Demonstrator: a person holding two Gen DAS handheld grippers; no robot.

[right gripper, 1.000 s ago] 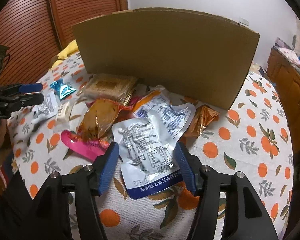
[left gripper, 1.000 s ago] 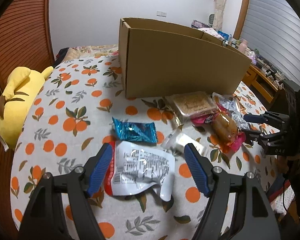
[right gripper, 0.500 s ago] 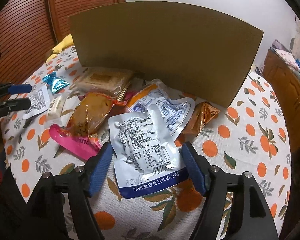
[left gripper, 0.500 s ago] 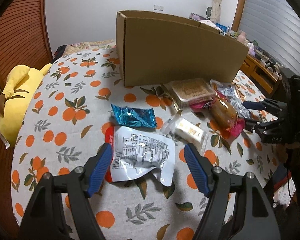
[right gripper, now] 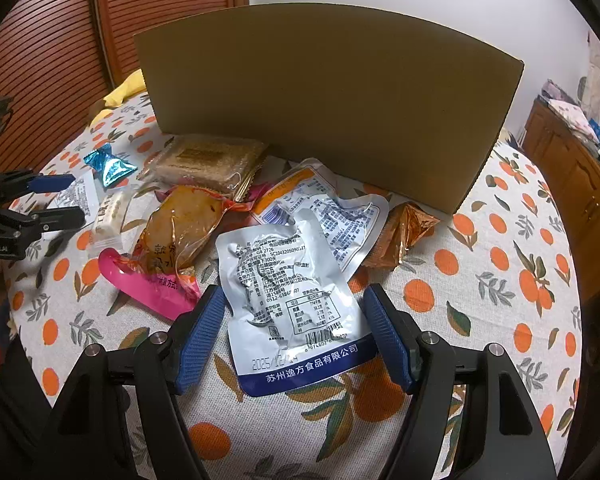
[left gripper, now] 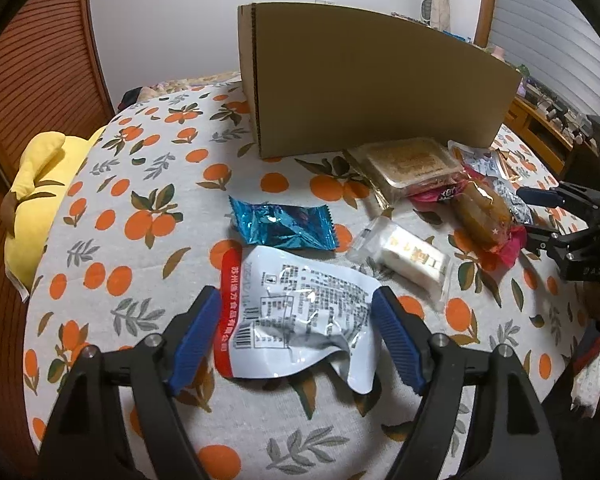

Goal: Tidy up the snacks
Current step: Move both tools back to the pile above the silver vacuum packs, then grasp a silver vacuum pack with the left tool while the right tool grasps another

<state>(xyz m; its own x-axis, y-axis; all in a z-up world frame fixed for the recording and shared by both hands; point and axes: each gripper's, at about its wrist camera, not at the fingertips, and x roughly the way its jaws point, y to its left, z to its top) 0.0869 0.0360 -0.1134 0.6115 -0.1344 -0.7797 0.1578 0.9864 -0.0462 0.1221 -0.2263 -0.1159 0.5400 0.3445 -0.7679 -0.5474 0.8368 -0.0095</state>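
Note:
My left gripper (left gripper: 296, 320) straddles a silver pouch with a red edge (left gripper: 296, 312) lying flat on the orange-print cloth; its jaws are opening and the blue pads stand clear of the pouch. Beyond it lie a blue foil wrapper (left gripper: 282, 226) and a white bar in clear wrap (left gripper: 410, 256). My right gripper (right gripper: 294, 320) stands open around a silver pouch with a blue edge (right gripper: 288, 300), pads just off its sides. A cardboard box (right gripper: 332, 104) stands upright behind the snacks.
A tray of brown cakes (right gripper: 212, 160), a brown sausage pack on pink wrap (right gripper: 180, 232), an orange-edged pouch (right gripper: 340, 216) and an orange foil pack (right gripper: 404, 232) crowd the box front. A yellow plush (left gripper: 36, 192) sits at the left table edge. Wooden cabinets (right gripper: 572, 168) stand right.
Both grippers' jaws have spread a little wider around their pouches. The left view has tipped slightly, bringing the red-edged pouch lower between the fingers. The snacks have not moved.

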